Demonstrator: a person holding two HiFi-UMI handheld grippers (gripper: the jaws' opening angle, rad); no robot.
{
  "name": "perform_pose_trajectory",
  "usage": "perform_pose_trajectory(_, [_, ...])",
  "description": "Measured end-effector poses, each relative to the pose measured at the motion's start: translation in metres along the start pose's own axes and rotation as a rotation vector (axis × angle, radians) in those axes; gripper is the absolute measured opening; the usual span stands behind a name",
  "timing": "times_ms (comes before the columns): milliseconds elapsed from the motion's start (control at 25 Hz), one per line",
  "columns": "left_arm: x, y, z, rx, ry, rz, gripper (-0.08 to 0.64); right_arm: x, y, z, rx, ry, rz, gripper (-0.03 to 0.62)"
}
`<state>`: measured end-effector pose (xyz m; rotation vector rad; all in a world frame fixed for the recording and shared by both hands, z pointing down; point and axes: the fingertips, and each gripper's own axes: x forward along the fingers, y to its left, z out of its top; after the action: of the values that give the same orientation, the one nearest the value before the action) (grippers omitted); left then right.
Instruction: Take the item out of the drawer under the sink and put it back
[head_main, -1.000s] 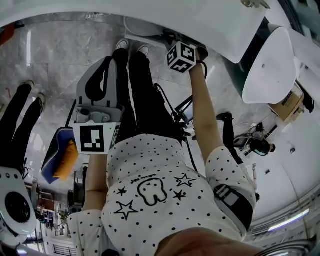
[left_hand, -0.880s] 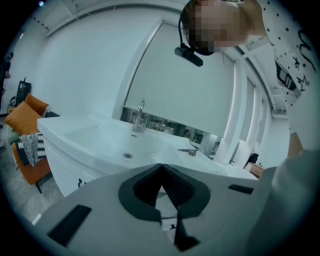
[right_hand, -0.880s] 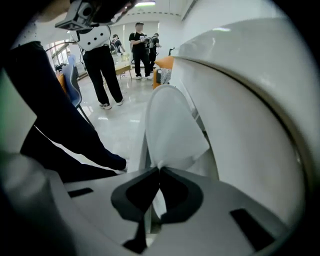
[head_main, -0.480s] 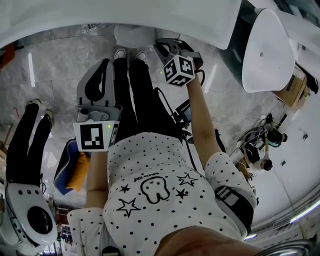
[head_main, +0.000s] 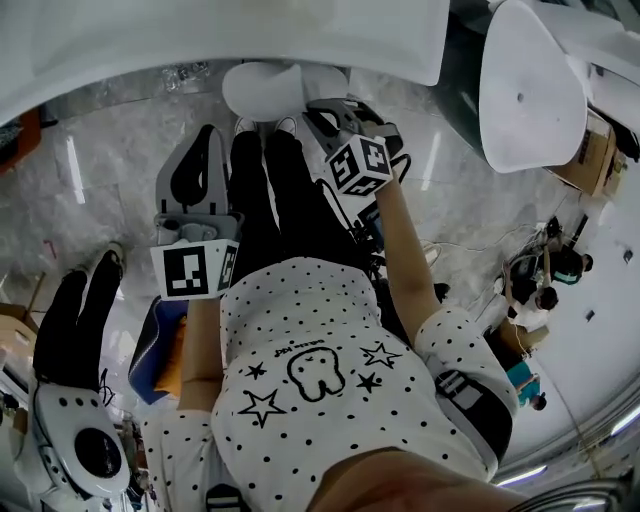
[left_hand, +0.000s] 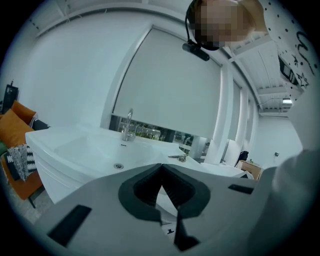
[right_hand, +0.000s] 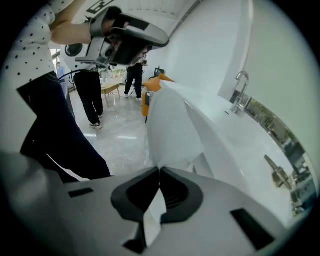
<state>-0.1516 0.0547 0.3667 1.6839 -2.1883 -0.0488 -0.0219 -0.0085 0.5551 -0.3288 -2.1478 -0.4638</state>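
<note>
The right gripper (right_hand: 159, 172) has its fingers (right_hand: 134, 194) pressed together on a white folded sheet (right_hand: 172, 125). The sheet is pinched at its lower edge. A strip of it shows below the pads, and the rest rises broad and creased in front of the camera. In the head view the same sheet (head_main: 262, 88) juts out from the gripper's front end as a pale rounded shape. It hangs in the air over the marble floor (head_main: 100, 170), just under the rim of the white washbasin (head_main: 250, 40) and clear of the person's shoes.

The left gripper (left_hand: 161, 169) is held off to the person's left side, apart from the sheet. Its fingers (left_hand: 142, 187) meet at the tips, and I can make out nothing gripped between them. Only pale surface shows through the gap lower down.

That gripper's view looks across the washbasin worktop (left_hand: 90, 150), with a chrome faucet (left_hand: 129, 125) standing at the back of the bowl and a drain hole (left_hand: 118, 166) in it. An orange seat (left_hand: 12, 127) sits at the far left.

The right gripper view runs along the basin's side. A second person in dark trousers (right_hand: 90, 95) stands on the floor behind
</note>
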Motion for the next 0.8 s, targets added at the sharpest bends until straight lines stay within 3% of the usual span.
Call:
perform_pose_trajectory(200, [-0.01,0.0,0.017,0.01,-0.021,-0.006,0.005,-0.028,0.011,0.022,0.05,-0.051,-0.028,0.014])
perform_pose_trajectory(360, [-0.013,0.0,0.029,0.021,-0.037,-0.02,0.005,-0.052,0.006,0.039,0.113,-0.111,-0.108,0.015])
perform_pose_trajectory(560, [-0.01,-0.004,0.044,0.034,-0.045,-0.056,0.005,-0.085,-0.02,0.06,0.254,-0.211,-0.244,0.014])
perform_pose_trajectory(800, [-0.002,-0.029,0.074,0.063,-0.056,-0.126,0.005,-0.13,-0.049,0.076,0.427,-0.329,-0.346,0.015])
